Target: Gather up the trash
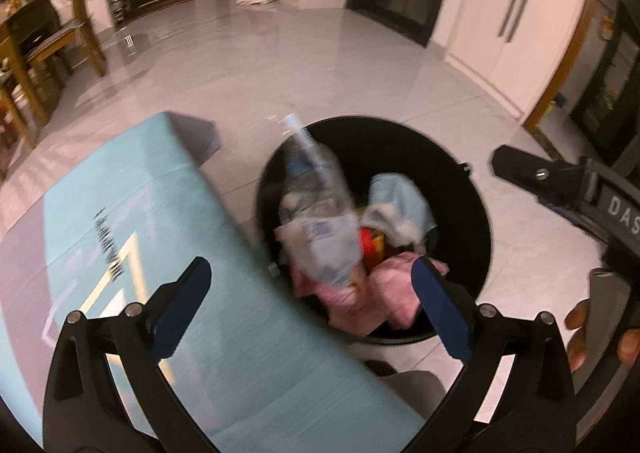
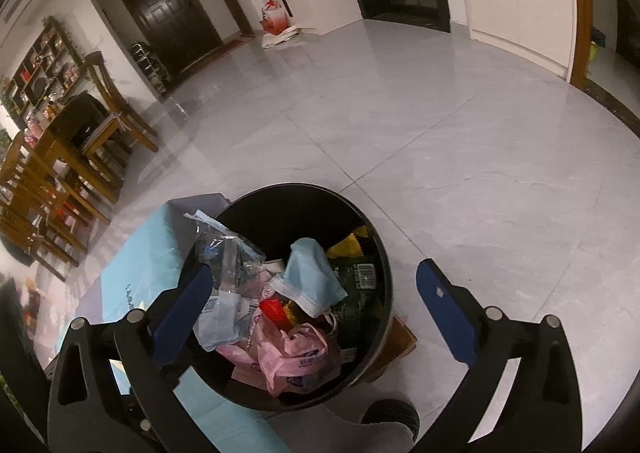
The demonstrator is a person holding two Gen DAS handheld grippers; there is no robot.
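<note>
A round black trash bin (image 1: 472, 189) stands on the floor, filled with trash: a crushed clear plastic bottle (image 1: 316, 205), a light blue face mask (image 1: 400, 209), pink plastic bags (image 1: 380, 301) and a red item (image 1: 366, 241). The bottle is blurred and lies tilted at the bin's left side. My left gripper (image 1: 312, 305) is open and empty just above the bin's near side. In the right wrist view the bin (image 2: 304, 201) holds the bottle (image 2: 232, 277), mask (image 2: 312, 277) and pink bag (image 2: 296, 357). My right gripper (image 2: 316, 317) is open and empty above it; it also shows in the left view (image 1: 532, 173).
A light blue mat-covered low surface (image 1: 132, 229) lies left of the bin. Wooden chairs and a table (image 2: 72, 157) stand at far left. A red bag (image 2: 274, 19) sits by the far wall. Grey tiled floor (image 2: 460, 157) spreads right of the bin. A brown cardboard piece (image 2: 400, 341) lies beside the bin.
</note>
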